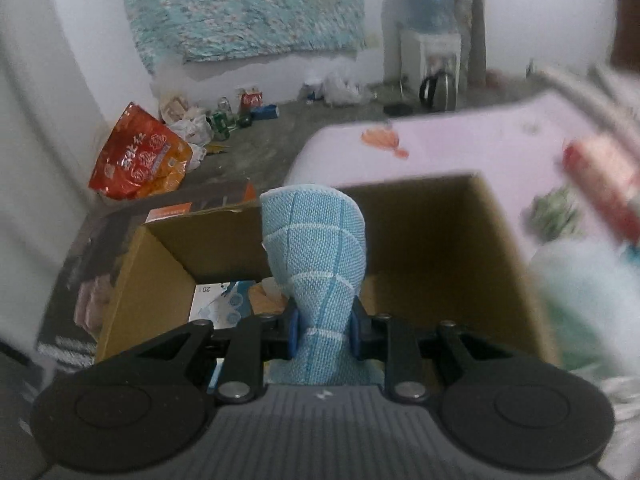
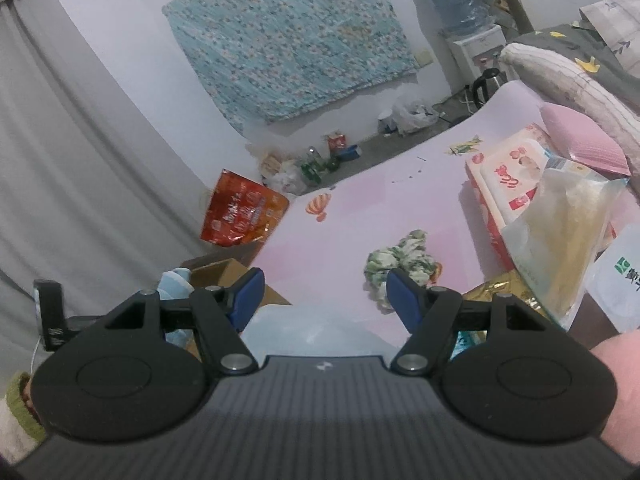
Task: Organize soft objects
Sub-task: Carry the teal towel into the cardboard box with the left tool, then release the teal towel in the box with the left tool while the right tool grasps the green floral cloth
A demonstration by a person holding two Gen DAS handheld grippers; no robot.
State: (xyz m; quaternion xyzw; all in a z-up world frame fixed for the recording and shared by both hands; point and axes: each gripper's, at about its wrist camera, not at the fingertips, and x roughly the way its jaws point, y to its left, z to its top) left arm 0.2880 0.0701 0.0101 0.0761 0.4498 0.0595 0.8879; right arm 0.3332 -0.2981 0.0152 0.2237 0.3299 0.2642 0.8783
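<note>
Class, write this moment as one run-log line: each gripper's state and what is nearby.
left gripper: shut on blue cloth, above cardboard box | right gripper: open, empty, facing green-white cloth

The cloth [image 1: 316, 264] stands up between the pads of the left hand-held gripper [image 1: 323, 334], over the open cardboard box [image 1: 440, 240]. Inside the box, below and left of that gripper, lies a printed packet [image 1: 218, 304]. Beyond the box to the left, a snack bag [image 1: 140, 156] sits on the floor by the wall. The bench [image 2: 360, 216] stretches ahead of the right hand-held gripper [image 2: 325, 296]; a crumpled cloth [image 2: 400, 264] lies on it just ahead and right of that gripper, with a tissue pack [image 2: 508, 184] farther right.
</note>
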